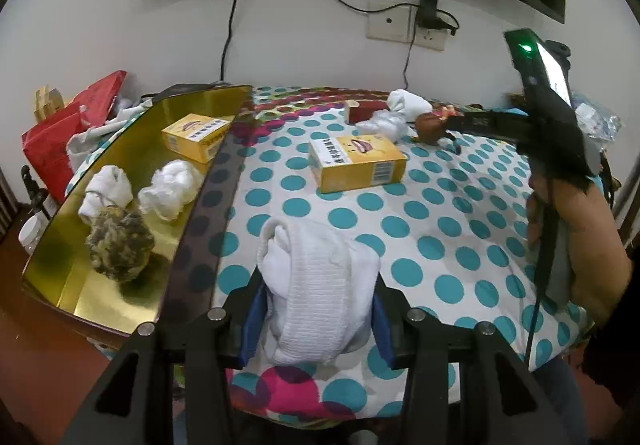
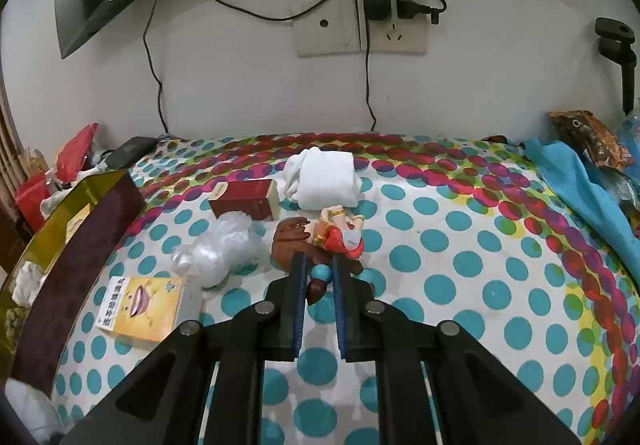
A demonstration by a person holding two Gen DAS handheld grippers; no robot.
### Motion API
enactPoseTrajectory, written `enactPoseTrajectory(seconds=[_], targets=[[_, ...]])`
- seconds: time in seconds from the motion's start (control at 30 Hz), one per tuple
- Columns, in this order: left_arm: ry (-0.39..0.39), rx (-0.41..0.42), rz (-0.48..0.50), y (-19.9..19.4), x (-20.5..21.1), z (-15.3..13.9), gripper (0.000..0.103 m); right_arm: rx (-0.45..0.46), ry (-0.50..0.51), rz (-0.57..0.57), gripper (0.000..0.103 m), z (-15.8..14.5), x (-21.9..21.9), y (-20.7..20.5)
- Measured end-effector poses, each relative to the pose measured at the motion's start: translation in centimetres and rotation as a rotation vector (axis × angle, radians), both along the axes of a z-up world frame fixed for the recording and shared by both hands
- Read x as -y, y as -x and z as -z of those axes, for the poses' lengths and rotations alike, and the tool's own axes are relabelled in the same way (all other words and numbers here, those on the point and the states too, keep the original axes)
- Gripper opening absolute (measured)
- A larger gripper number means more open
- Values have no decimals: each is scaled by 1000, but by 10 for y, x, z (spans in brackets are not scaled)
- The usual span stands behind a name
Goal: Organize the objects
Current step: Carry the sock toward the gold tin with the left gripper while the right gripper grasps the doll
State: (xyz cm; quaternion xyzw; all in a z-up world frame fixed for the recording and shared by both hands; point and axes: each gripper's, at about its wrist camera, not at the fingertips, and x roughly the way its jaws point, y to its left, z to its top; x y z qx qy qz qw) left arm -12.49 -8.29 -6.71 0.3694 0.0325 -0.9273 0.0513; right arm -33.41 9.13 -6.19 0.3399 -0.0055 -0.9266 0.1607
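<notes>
Left gripper (image 1: 316, 309) has its jaws clamped on a rolled white sock (image 1: 316, 285), held just above the near edge of the desk's polka-dot cloth (image 1: 460, 245), right beside the gold-lined box (image 1: 52, 273). Inside the box: a yellow carton (image 1: 196, 135), a knotted white cloth (image 1: 106, 191), a crumpled white plastic wad (image 1: 172, 187) and a mottled brown-green lump (image 1: 120, 245). Box sits at the left edge of the desk.

Right gripper (image 2: 318, 277) has its jaws closed tight on a small toy figure (image 2: 320, 241), brown with a red and gold part on top; figure looks to be at cloth level, cannot tell if lifted.

Loose on the cloth: a second yellow carton (image 2: 140, 307) near the box wall, a clear plastic bag wad (image 2: 220, 249) just left of the figure, a dark red carton (image 2: 246, 199) behind that, a folded white cloth (image 2: 326, 181) behind the figure. Blue fabric (image 2: 580, 181) lies along the right edge.
</notes>
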Motion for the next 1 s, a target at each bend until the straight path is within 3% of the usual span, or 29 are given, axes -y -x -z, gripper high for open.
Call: enactPoseTrajectory(seconds=[0.1,0.13,0.17,0.2,0.23,0.33,0.4,0.47,0.57,0.6,0.63,0.8,1.0], targets=[[5,-4,13,-3,-4,-2,46,56,31,-31,17,5,-5,3],[9,-7,21,-5,-6,-2,46,73,41,-50,28,7,-6,4],[10,-7,26,-6,-8,-1,46,81,56,-92,41,7,-7,5],[10,-4,30,-6,-9,1,46,87,46,-112,77,9,-6,4],[4,1,31,-7,-9,3,46,86,15,-125,100,9,-5,2],[-22,23,24,-3,-7,12,46,8,-76,-156,101,3,-1,-3],[-34,33,26,-1,-7,16,46,3,-104,-187,100,2,6,5],[-29,31,37,-2,-8,15,46,52,-147,-194,100,10,16,22],[-29,8,33,-5,-4,9,46,202,-144,-259,78,33,25,40],[-34,7,26,-5,-1,9,46,173,-144,-246,67,29,23,38],[-38,6,16,-5,1,8,46,165,-127,-256,64,27,22,35],[-32,-6,-23,-9,13,3,46,9,-101,-176,64,7,7,3],[-17,-52,-89,-6,45,-24,46,-116,-167,-50,64,-6,3,-16]])
